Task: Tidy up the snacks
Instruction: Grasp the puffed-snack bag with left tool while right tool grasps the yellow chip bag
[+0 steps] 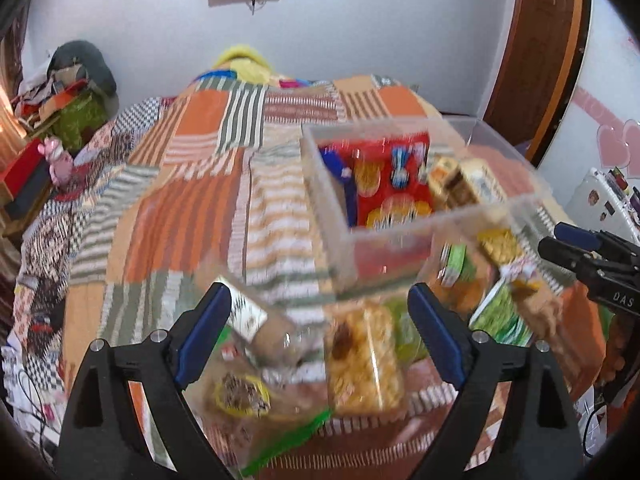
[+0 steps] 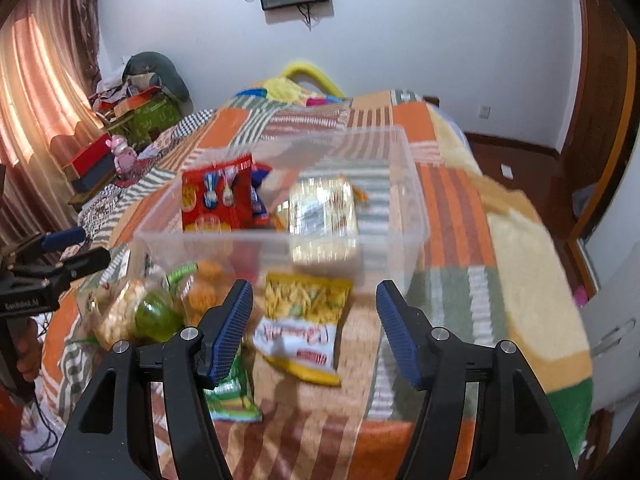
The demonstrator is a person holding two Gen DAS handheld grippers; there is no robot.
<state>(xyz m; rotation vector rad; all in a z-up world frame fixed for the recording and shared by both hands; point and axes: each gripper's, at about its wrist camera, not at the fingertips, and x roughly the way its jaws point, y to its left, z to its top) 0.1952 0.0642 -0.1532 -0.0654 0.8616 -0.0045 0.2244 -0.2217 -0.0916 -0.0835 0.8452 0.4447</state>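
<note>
Snacks lie in a loose heap on the patchwork bed (image 1: 192,216), just in front of a clear plastic box (image 2: 416,216) that already holds a red packet (image 2: 216,196) and a pale wrapped packet (image 2: 324,220). Both views are smeared with motion blur, so fine detail is uncertain.

The left gripper (image 1: 320,332) is spread wide and holds nothing; it hovers over a clear-wrapped yellow snack bar (image 1: 364,364), with a brown roll (image 1: 272,336) and a clear bag with a yellow label (image 1: 240,396) just beside it. The right gripper (image 2: 316,328) is likewise wide open and empty, above a yellow noodle packet (image 2: 304,320) that lies just in front of the box wall. A green packet (image 2: 232,396) sits under its left finger, and a green-tinted bag (image 2: 156,316) lies further left.

The risks, as I judge them:
- The packets overlap, so closing on one could pinch a neighbour's wrapper and drag both.
- Slick film wrappers on a soft quilt may slide or sink away as the fingers close.
- The two grippers work near each other over the same heap and could collide.
- Lifting a packet too low could catch the box's near wall and shove the light box across the quilt.
</note>
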